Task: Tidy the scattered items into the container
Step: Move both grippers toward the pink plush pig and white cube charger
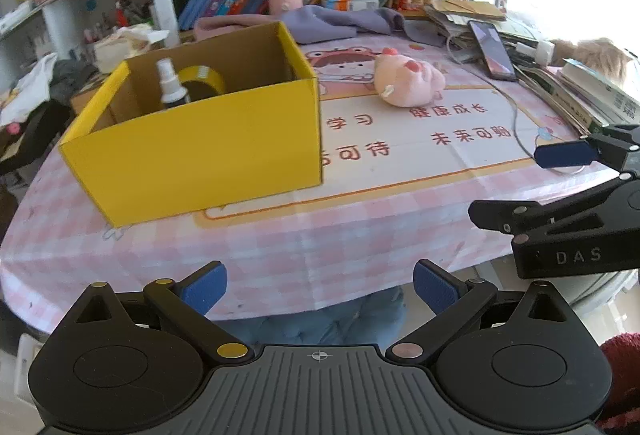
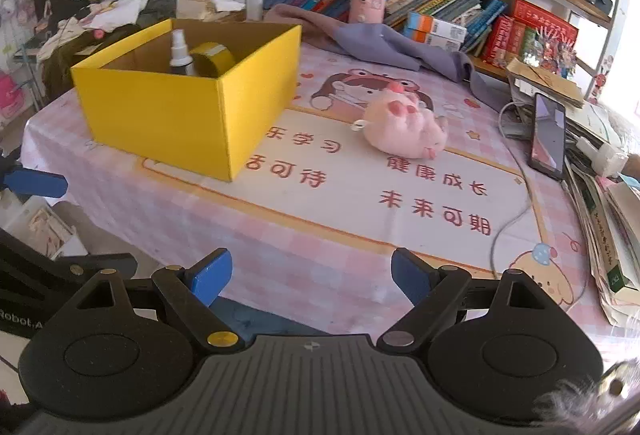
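The left gripper [image 1: 320, 289] hung at the near edge of the table [image 1: 280, 247], its blue-padded fingers [image 1: 205, 287] spread wide with nothing between them and touching nothing. The right gripper [image 2: 311, 277] was likewise spread wide and empty, hovering over the near part of the table, its pads clear of the cloth. In the left wrist view the right gripper also showed from the side at the right edge of the frame, with one blue pad [image 1: 564, 155] standing well apart from its other finger.

Taking the yellow box [image 2: 192, 107] as the landmark: it stood open-topped on the pink checked tablecloth. Inside it a small spray bottle [image 2: 181, 53] stood upright, and a roll of yellow tape [image 2: 214, 59] sat just beside the bottle. To the right of the box, apart from it, a pink plush pig [image 2: 404, 127] lay on the printed mat, untouched by either gripper. Farther right of the box, beyond the pig, a phone [image 2: 548, 133] leaned against a stack of papers. Behind the box lay a purple cloth [image 2: 380, 43] in front of a row of books [image 2: 440, 7].
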The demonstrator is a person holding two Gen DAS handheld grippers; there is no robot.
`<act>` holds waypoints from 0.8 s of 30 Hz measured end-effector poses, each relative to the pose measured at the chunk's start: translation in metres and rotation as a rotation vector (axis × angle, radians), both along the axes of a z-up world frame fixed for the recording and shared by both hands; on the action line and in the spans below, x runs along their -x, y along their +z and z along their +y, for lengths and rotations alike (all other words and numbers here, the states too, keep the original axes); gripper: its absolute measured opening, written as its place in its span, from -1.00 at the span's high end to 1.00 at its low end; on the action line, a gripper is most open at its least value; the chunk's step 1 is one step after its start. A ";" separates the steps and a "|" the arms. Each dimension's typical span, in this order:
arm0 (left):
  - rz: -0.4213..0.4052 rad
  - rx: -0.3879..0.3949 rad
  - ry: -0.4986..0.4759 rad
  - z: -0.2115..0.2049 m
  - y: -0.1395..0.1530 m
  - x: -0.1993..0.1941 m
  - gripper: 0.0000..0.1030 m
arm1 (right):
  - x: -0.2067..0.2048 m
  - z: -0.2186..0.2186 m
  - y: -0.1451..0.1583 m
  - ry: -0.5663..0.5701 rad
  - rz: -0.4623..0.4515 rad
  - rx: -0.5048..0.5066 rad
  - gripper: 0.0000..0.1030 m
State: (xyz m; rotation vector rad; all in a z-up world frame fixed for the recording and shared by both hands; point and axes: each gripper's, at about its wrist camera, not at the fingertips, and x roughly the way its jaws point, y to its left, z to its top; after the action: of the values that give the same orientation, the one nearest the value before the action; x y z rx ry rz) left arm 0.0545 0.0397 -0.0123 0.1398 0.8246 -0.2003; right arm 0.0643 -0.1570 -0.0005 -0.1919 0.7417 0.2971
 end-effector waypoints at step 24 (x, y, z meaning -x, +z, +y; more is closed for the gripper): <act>-0.047 -0.005 -0.227 -0.100 -0.002 -0.076 -0.96 | -0.084 -0.073 0.008 -0.071 -0.016 -0.011 -0.63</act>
State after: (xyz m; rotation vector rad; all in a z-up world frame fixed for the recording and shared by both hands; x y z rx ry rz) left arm 0.1302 -0.0605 -0.0144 0.2420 0.7618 -0.4077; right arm 0.1478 -0.2300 0.0077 -0.1567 0.7298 0.2315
